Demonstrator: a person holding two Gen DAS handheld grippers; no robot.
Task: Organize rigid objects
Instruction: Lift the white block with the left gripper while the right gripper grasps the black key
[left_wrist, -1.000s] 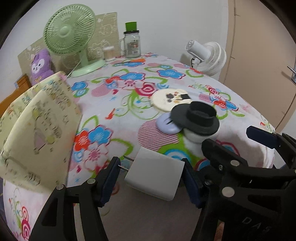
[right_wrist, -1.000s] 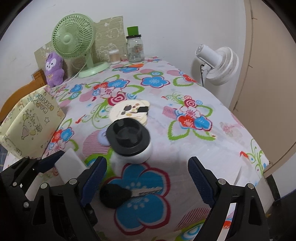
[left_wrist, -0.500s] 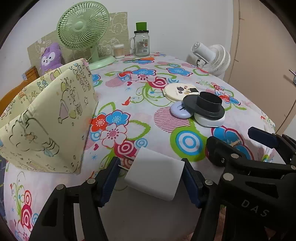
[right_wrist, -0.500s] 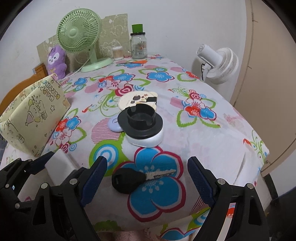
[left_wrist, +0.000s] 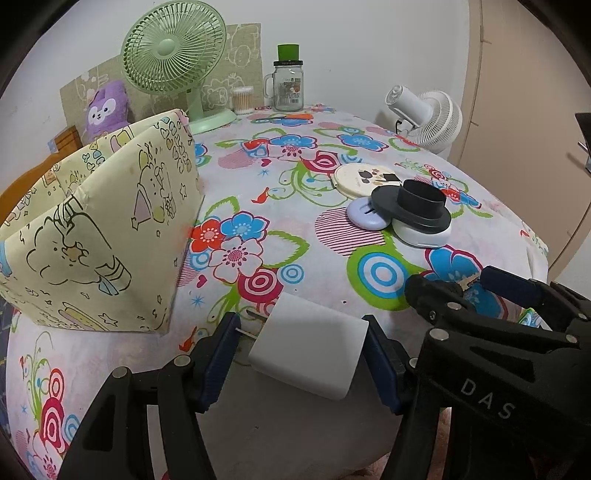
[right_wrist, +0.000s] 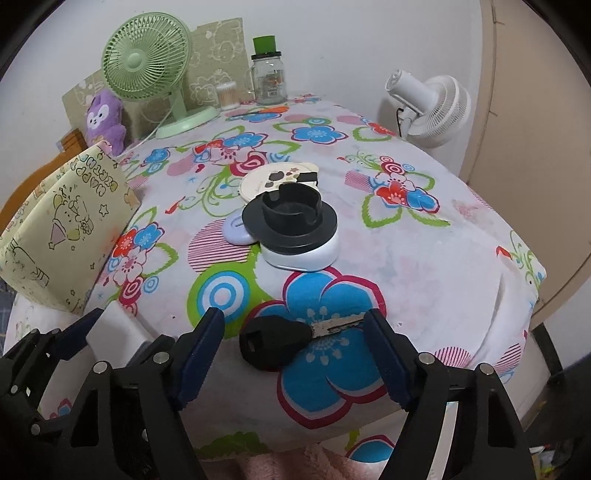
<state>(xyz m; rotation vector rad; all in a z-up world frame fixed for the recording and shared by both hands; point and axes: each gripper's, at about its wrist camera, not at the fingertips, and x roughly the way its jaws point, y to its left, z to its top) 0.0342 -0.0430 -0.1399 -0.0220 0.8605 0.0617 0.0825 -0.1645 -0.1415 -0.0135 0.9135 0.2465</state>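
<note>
My left gripper (left_wrist: 300, 334) is shut on a white charger plug (left_wrist: 308, 349), its prongs pointing left, held over the table's near edge. In the right wrist view that charger (right_wrist: 118, 328) shows at lower left. A black-headed key (right_wrist: 273, 341) lies on a blue flower of the cloth. My right gripper (right_wrist: 293, 323) straddles it, jaws closing. The right pad is at the blade's tip and the left pad stands clear of the head. The right gripper (left_wrist: 458, 284) also shows in the left wrist view.
A black holder on a white base (right_wrist: 291, 221), a lavender disc (right_wrist: 236, 229) and a cream round case (right_wrist: 277, 181) sit mid-table. A yellow patterned box (left_wrist: 99, 229) stands left. A green fan (left_wrist: 173, 48), a jar (left_wrist: 289, 85) and a white fan (right_wrist: 432, 107) are at the back.
The right jaws have narrowed around the key. The left gripper has drawn back toward the table's near edge with the charger, bringing the yellow box fuller into its view.
</note>
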